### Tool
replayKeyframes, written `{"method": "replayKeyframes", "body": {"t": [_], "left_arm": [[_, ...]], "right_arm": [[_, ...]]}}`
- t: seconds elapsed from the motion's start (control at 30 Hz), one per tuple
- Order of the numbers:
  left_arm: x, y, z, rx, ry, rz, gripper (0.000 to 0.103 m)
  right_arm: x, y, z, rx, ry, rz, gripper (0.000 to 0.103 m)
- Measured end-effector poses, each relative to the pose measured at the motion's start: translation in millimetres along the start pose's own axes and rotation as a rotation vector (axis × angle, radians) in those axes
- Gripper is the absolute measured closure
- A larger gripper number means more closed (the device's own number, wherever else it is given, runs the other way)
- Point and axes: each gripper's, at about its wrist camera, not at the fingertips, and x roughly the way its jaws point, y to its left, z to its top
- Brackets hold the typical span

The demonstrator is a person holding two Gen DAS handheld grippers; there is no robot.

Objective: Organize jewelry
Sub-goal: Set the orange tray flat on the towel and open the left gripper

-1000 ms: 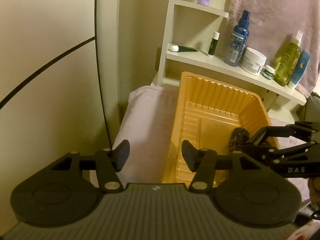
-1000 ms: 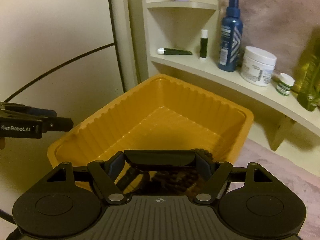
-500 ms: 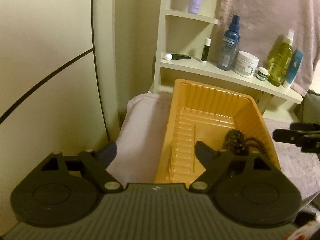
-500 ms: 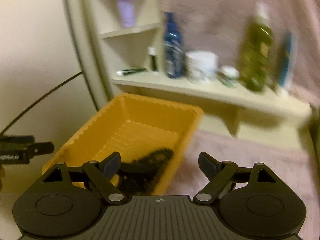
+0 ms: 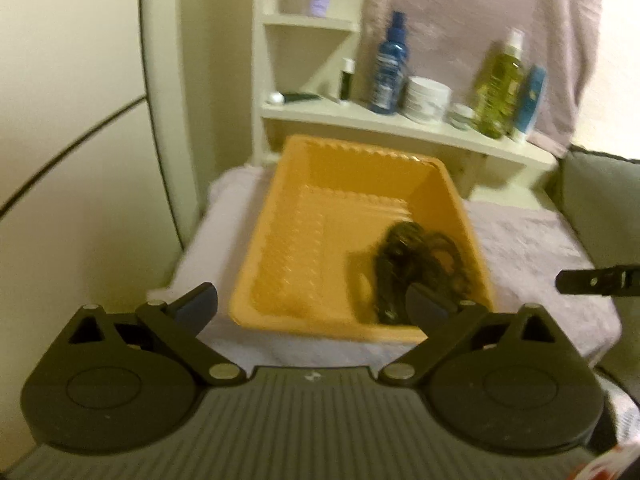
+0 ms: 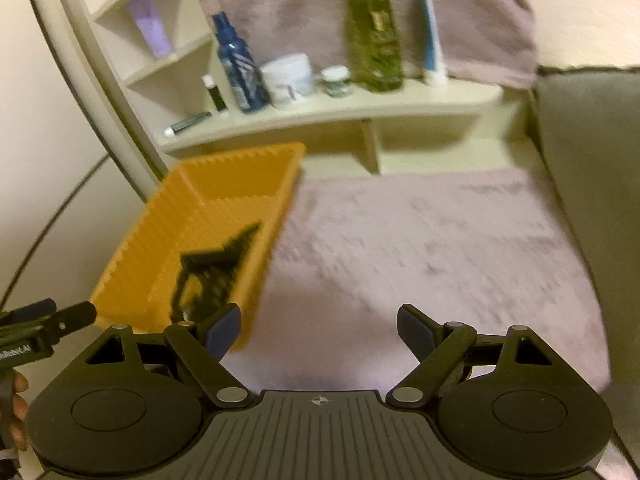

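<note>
**Beads dropped, both grippers backing off**

Pulled back from the dark bead strand (image 5: 420, 264), now lying loose in the orange tray (image 5: 320, 164) near its right wall. My right gripper (image 6: 318, 328) just opened, empty over the pink towel (image 6: 420, 240). Left gripper (image 5: 308, 304) widened too, empty. No other jewelry visible.

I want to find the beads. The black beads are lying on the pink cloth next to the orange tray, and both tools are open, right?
Not quite. The black beads lie inside the orange tray, near its right wall, not on the pink cloth. The left wrist view shows this. Both tools, left and right, are open.
</note>
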Motion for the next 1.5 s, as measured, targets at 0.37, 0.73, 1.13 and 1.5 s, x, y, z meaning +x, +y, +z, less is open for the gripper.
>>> {"method": "replayKeyframes", "body": {"t": [0.37,0.73,1.13,1.5], "left_arm": [[-12.0,-35.8,-21.6,0.08,0.089,-0.04,0.004],[-29.4,-57.2,-33.1,0.125,0.086,-0.019,0.004],[-30.0,-65.8,-36.8,0.146,0.092,-0.019,0.004],[-33.1,-67.8,-35.2,0.132,0.081,-0.024,0.004]], "right_arm": [[-29.1,-14.4,-46.1,0.053,0.055,-0.06,0.018],[-45.9,-4.4,-55.2,0.046,0.036,-0.05,0.018],[-46.1,2.7,-59.1,0.01,0.048,-0.042,0.018],[-46.9,3.4,-60.5,0.013,0.04,-0.038,0.018]]}}
